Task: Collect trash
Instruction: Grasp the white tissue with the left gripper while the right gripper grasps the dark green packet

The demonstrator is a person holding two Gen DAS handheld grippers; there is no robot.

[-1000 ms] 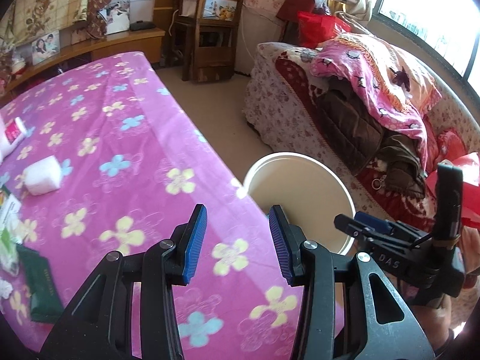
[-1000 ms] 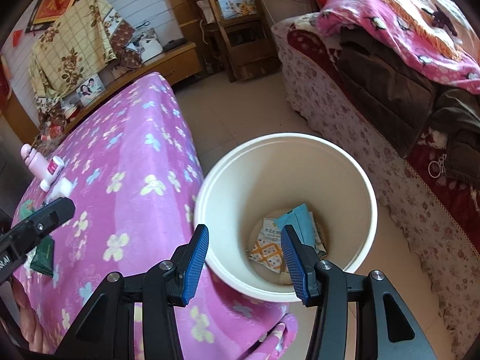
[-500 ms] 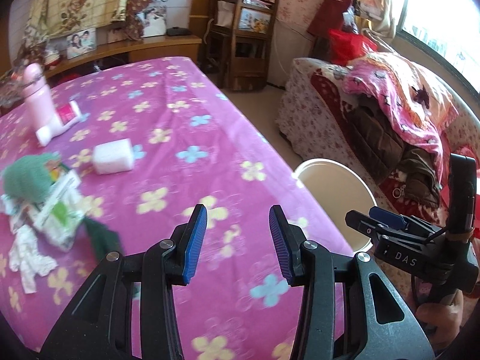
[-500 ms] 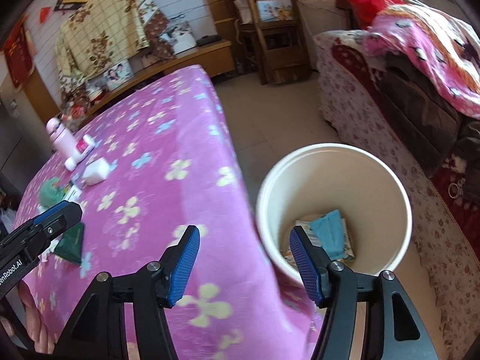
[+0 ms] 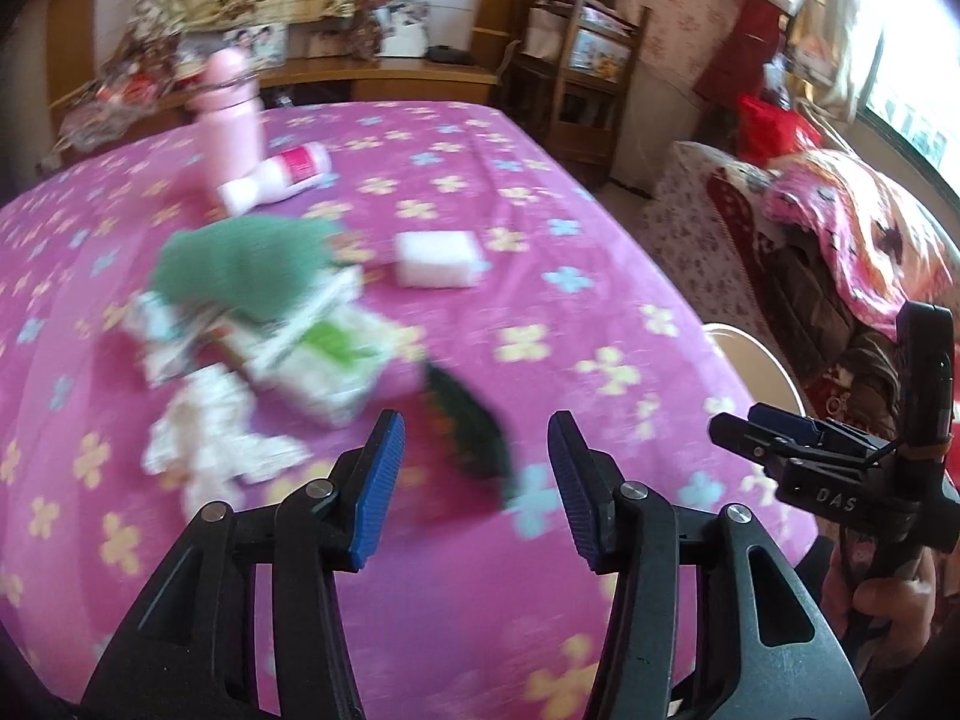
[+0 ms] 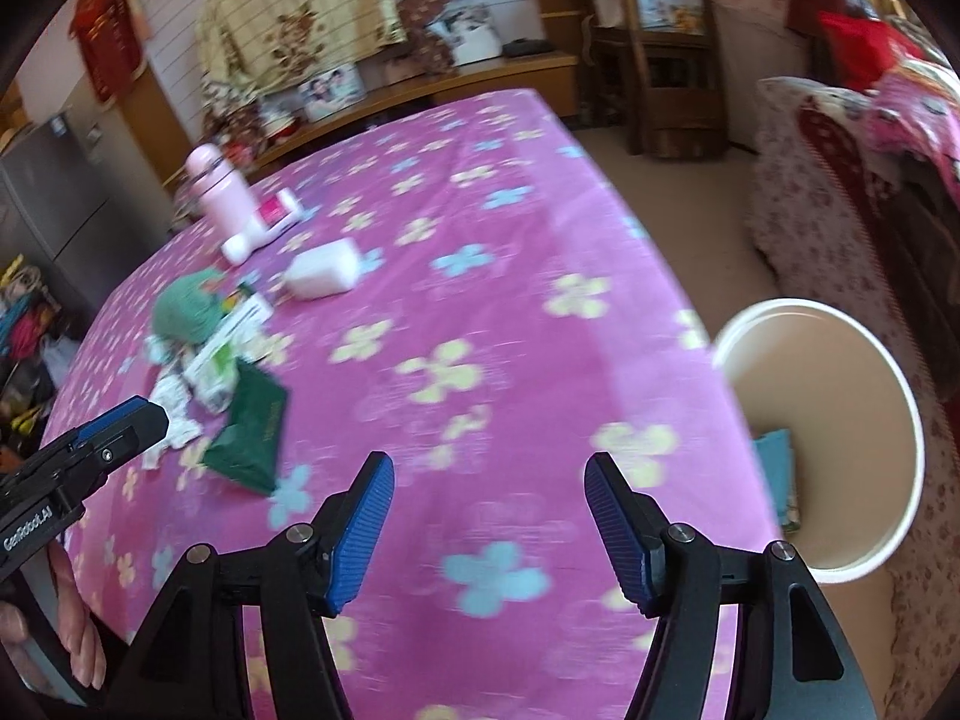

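Observation:
A pile of trash lies on the pink flowered table: a dark green packet [image 5: 471, 429] [image 6: 249, 429], white-green wrappers [image 5: 324, 369] [image 6: 219, 354], crumpled white paper [image 5: 216, 435] and a green lump [image 5: 246, 270] [image 6: 183, 303]. A white bucket [image 6: 840, 432] with wrappers inside stands on the floor right of the table; its rim shows in the left wrist view [image 5: 759, 354]. My left gripper [image 5: 474, 483] is open and empty just short of the green packet. My right gripper [image 6: 489, 516] is open and empty over the table's near edge.
A white block [image 5: 435, 258] [image 6: 321, 270], a pink bottle [image 5: 231, 114] [image 6: 219, 192] and a lying white-pink tube [image 5: 282, 180] sit further back. A sofa piled with blankets [image 5: 840, 222] is to the right, a wooden chair [image 6: 666, 60] behind.
Both grippers have swung left from over the bucket to above the table. The trash pile has come into view close in front of the left gripper. Both stay open.

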